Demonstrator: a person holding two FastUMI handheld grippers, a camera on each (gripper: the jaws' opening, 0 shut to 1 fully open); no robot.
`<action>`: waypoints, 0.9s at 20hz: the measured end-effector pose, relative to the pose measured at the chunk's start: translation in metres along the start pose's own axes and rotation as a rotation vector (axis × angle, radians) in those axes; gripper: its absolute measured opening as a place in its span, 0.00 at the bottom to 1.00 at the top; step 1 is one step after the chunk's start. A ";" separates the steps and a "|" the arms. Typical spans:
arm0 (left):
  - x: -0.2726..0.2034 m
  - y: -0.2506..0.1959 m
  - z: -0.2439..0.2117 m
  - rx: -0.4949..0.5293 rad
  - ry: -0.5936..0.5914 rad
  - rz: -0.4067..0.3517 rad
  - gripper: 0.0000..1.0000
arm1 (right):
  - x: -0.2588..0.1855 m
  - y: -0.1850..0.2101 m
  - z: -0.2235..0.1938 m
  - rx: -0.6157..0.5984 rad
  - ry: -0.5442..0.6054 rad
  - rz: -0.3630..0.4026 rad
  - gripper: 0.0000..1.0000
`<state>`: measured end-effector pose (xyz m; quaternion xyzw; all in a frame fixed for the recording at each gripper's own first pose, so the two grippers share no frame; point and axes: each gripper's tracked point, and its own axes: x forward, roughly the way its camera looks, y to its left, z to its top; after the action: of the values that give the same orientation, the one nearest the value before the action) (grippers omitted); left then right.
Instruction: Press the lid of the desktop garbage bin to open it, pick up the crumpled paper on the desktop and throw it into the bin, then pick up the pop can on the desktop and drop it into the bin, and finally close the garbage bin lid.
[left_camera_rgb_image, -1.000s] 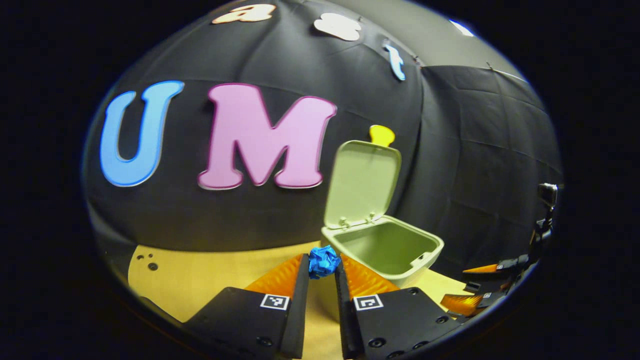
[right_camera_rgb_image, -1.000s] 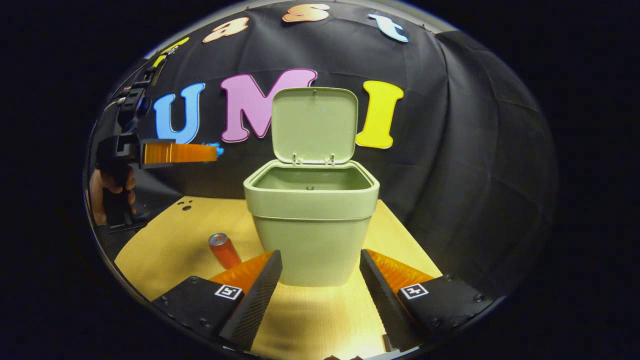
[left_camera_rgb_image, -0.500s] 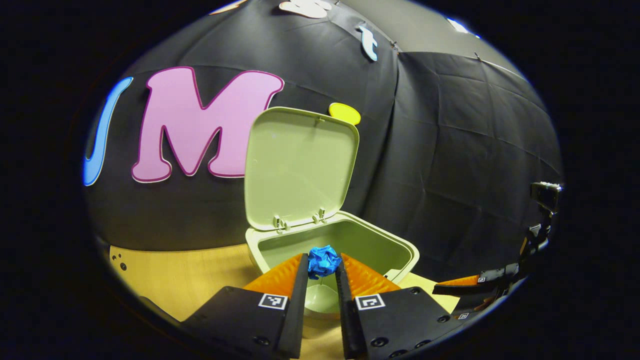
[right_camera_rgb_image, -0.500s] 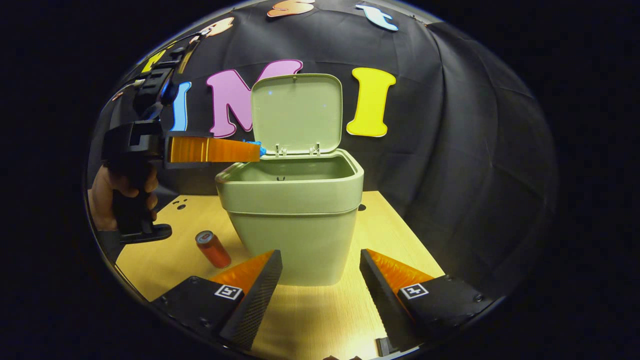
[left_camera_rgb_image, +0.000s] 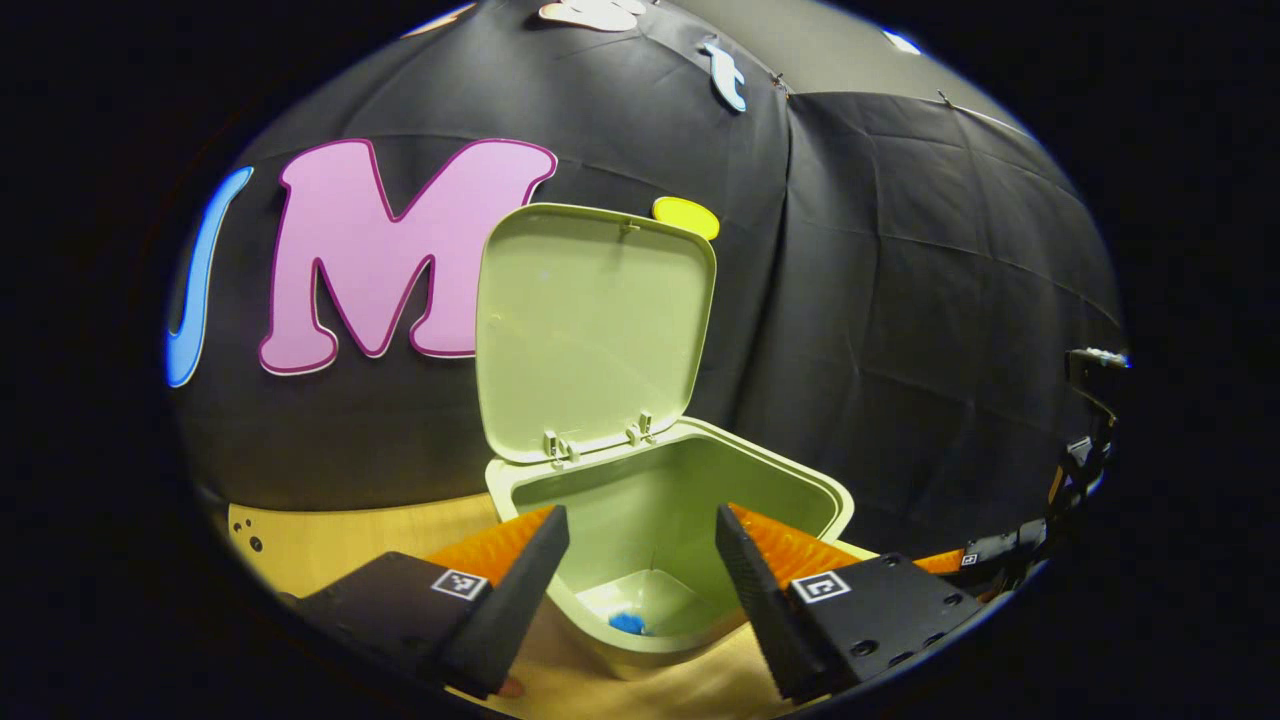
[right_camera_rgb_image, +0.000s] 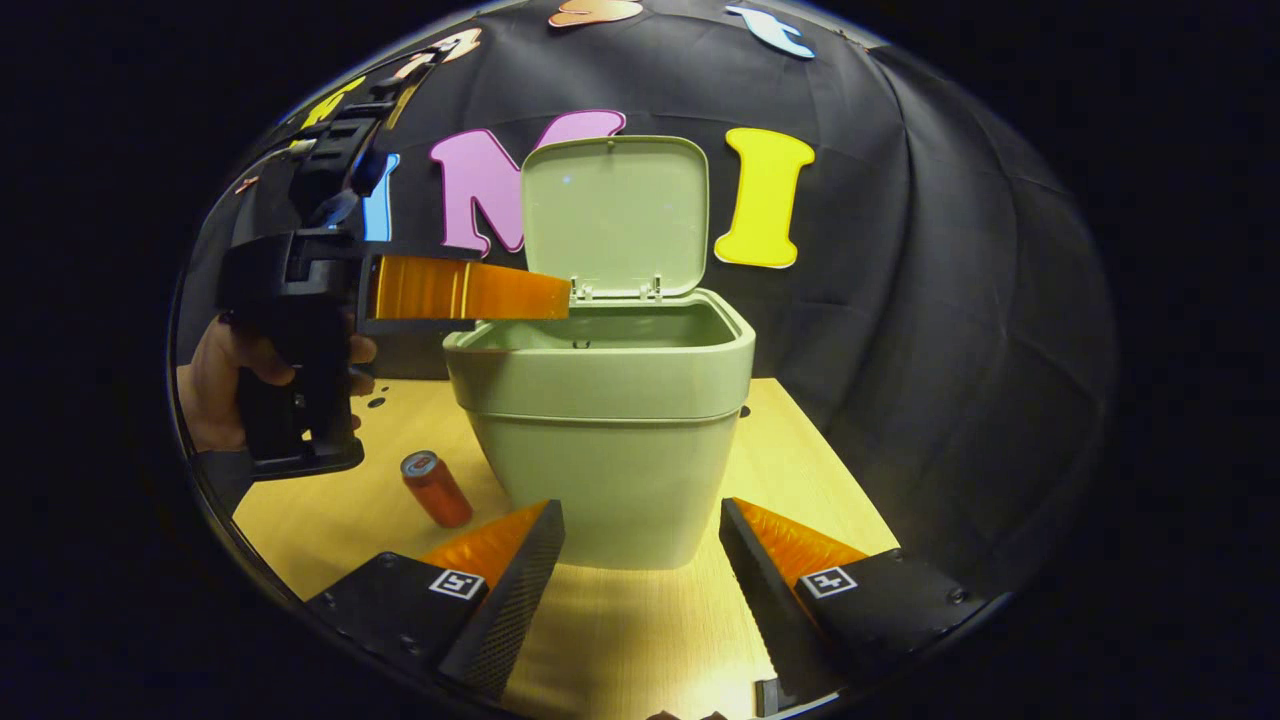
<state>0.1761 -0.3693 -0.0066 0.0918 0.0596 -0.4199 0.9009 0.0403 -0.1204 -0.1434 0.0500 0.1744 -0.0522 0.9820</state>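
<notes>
In the left gripper view, my left gripper (left_camera_rgb_image: 640, 560) hangs over the near rim of the bin (left_camera_rgb_image: 800, 480), its fingers spread wide with nothing between them. The crumpled paper (left_camera_rgb_image: 628, 622) lies on the bin's floor, straight below the gap. The lid (left_camera_rgb_image: 590, 330) stands upright on its hinges at the back, so the mouth is fully open.

In the right gripper view, my right gripper (right_camera_rgb_image: 640, 560) sits low over the counter (right_camera_rgb_image: 640, 640), also wide open and holding nothing, pointed square at the bin's front wall. The pop can (right_camera_rgb_image: 437, 488) stands tilted on the counter, just left of the bin and a little ahead of my right gripper's left finger, its long axis leaning up and to the left. The left gripper (right_camera_rgb_image: 470, 290) shows here too, held level by a hand (right_camera_rgb_image: 215, 385), fingers reaching over the bin's left rim, well above the can.

I judge the paper step done and the can next. The right gripper is lower and nearer to it; a short swing left would bring the can between its fingers.
</notes>
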 end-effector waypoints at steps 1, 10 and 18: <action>-0.004 0.003 0.003 0.001 -0.009 0.013 0.96 | -0.001 0.003 0.001 -0.004 -0.002 0.007 0.98; -0.094 0.083 -0.007 -0.027 -0.076 0.262 0.96 | -0.008 0.050 -0.009 0.000 0.014 0.110 0.98; -0.202 0.146 -0.084 -0.047 0.016 0.488 0.96 | 0.001 0.107 -0.018 -0.058 0.009 0.200 0.98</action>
<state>0.1559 -0.1088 -0.0342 0.0858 0.0525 -0.1874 0.9771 0.0477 -0.0123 -0.1516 0.0387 0.1742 0.0512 0.9826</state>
